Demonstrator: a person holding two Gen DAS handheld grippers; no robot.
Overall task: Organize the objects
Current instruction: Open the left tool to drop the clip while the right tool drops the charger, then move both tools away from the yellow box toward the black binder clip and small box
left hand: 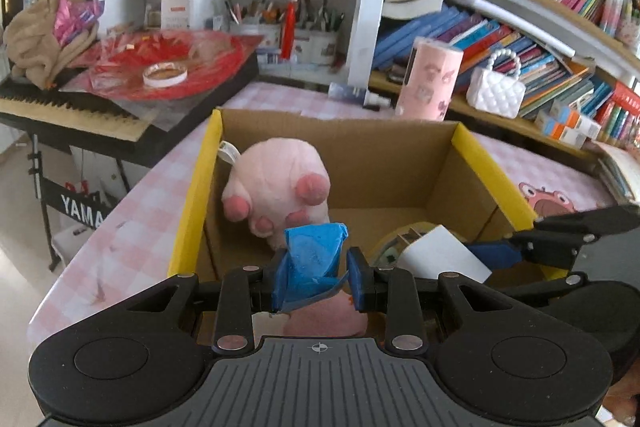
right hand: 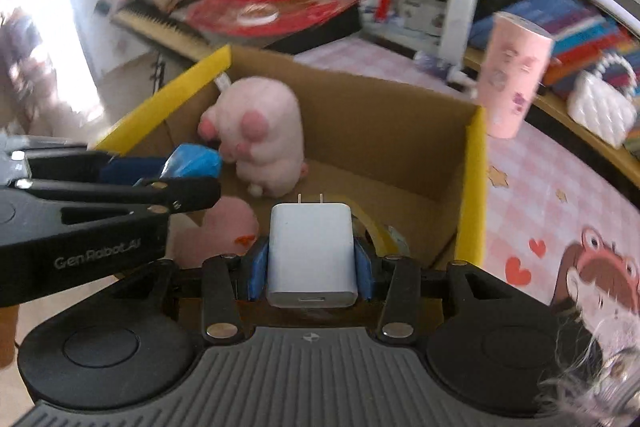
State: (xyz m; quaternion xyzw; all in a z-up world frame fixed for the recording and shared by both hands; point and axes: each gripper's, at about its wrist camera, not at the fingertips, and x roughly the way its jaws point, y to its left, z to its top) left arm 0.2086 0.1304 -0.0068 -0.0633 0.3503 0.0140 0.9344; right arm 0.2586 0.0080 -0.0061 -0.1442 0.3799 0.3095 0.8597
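Note:
A cardboard box [left hand: 380, 143] with yellow-taped flaps stands on the pink checked table. In it are a pink plush toy [left hand: 276, 187] and a roll of clear tape [left hand: 390, 247]. My left gripper [left hand: 318, 277] is shut on a blue wrapped packet [left hand: 316, 259], held above the box's near edge. My right gripper [right hand: 312, 267] is shut on a white plug charger [right hand: 312, 255], prongs forward, held over the box [right hand: 384, 107] above the tape roll [right hand: 384, 235]. The plush [right hand: 260, 135] stands at the far left inside. The left gripper with the packet [right hand: 196, 161] shows at the left.
A pink printed cup [left hand: 430, 81] and a white quilted mini bag [left hand: 496, 91] stand behind the box by a full bookshelf [left hand: 560, 7]. A keyboard [left hand: 80, 111] with red sheets and a tape roll [left hand: 166, 74] is at the left.

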